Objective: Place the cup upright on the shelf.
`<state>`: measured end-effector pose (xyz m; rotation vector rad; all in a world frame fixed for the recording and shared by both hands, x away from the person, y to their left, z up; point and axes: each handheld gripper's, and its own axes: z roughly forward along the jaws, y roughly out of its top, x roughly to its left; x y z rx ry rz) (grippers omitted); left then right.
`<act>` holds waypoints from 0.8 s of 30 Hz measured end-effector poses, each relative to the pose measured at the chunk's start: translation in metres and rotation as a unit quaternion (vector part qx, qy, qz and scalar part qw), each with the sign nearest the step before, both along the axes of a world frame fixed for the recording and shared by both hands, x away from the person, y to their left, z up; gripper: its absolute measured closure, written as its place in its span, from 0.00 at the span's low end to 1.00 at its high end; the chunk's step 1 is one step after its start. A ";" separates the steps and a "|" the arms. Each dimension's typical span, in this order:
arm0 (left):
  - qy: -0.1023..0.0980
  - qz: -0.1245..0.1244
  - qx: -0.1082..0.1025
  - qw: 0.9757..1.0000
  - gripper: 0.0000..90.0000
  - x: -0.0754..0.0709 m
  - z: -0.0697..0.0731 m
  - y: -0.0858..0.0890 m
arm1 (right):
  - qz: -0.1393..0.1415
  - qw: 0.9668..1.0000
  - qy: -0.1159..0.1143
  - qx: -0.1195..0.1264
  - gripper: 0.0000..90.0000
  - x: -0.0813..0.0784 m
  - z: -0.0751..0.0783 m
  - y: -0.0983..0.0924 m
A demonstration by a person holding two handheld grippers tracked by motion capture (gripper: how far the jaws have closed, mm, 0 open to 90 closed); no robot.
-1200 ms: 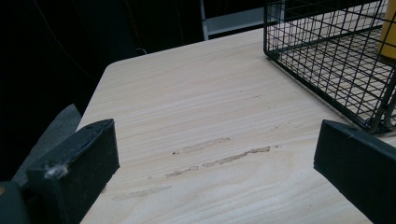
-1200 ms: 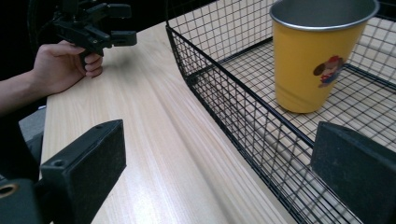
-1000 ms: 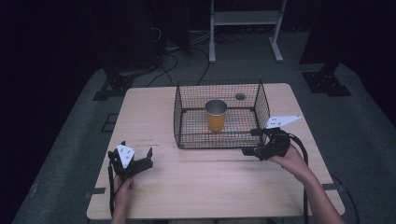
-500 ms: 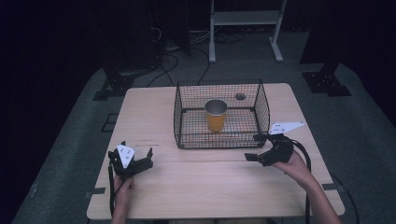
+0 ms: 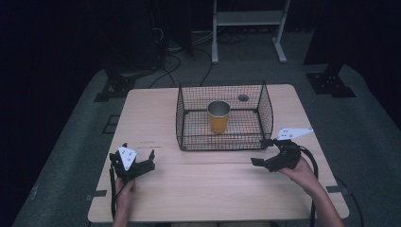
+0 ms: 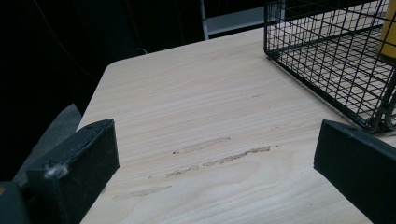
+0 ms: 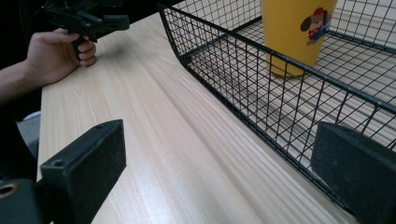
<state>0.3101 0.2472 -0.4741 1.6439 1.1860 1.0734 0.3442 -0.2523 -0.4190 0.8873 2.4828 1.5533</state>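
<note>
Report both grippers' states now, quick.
Left gripper: open, holding nothing, over the pale wooden table.
Right gripper: open, holding nothing, beside the black wire basket with the yellow metal-lined cup.

A small round dark spot (image 5: 243,98) is seen on the tabletop (image 5: 156,109) near its far edge, just behind the wire mesh. Pale scuff marks (image 6: 219,151) are shown toward the left edge. Beyond the far edge, a white frame (image 5: 248,19) and cables (image 5: 172,45) are spotted on the floor.
</note>
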 end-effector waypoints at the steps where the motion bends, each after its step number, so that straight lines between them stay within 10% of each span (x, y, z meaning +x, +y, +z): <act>1: 0.000 0.000 0.000 1.000 0.00 0.000 0.000 0.000 | -0.001 1.000 0.000 0.000 0.03 -0.001 -0.001 -0.001; 24: 0.000 0.001 0.000 1.000 0.00 0.000 0.000 0.000 | -0.020 1.000 0.001 0.022 0.03 -0.025 -0.020 -0.014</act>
